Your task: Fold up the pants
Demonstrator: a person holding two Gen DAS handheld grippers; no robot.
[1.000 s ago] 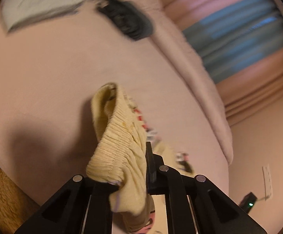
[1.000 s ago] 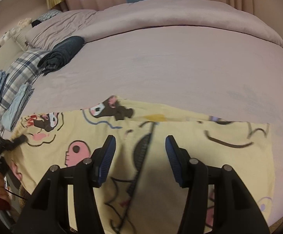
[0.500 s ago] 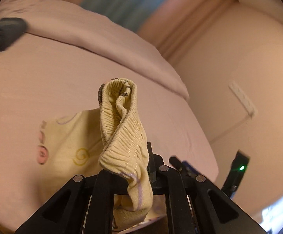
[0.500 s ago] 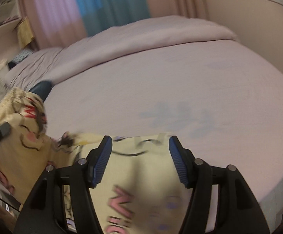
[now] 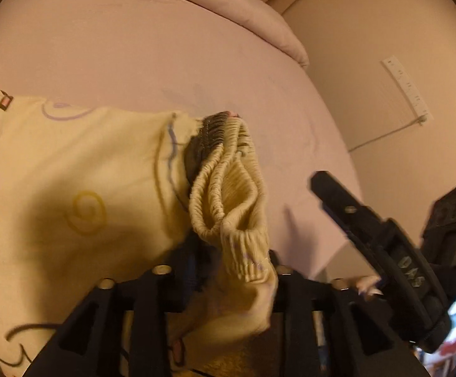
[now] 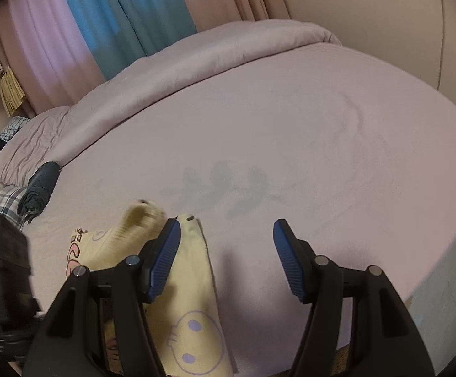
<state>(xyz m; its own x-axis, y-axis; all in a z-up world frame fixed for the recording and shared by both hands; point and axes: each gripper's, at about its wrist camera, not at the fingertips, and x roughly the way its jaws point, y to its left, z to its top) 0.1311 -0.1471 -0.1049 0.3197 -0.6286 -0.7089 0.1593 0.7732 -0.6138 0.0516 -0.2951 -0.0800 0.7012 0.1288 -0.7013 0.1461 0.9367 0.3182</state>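
Note:
Yellow cartoon-print pants (image 5: 71, 163) lie spread on the pink bed sheet (image 6: 290, 125). Their ribbed waistband (image 5: 228, 188) stands bunched up between the fingers of my left gripper (image 5: 232, 270). That gripper's jaws are opening, and the cloth hangs loose between them. In the right wrist view the pants (image 6: 190, 298) reach under the left finger of my right gripper (image 6: 224, 229). It is open above bare sheet with nothing between its blue pads (image 6: 287, 257). One finger of the right gripper (image 5: 337, 201) shows close beside the waistband on its right.
A folded duvet (image 6: 196, 56) runs along the far side of the bed. A dark rolled garment (image 6: 39, 188) and plaid cloth (image 6: 5, 204) lie at the left. The bed's edge (image 6: 447, 251) is close on the right, with a wall and power strip (image 5: 406, 91) beyond.
My left gripper swung across the bed with the waistband, and its jaws have parted. My right gripper slid right, off the printed cloth onto bare sheet, and widened a little.

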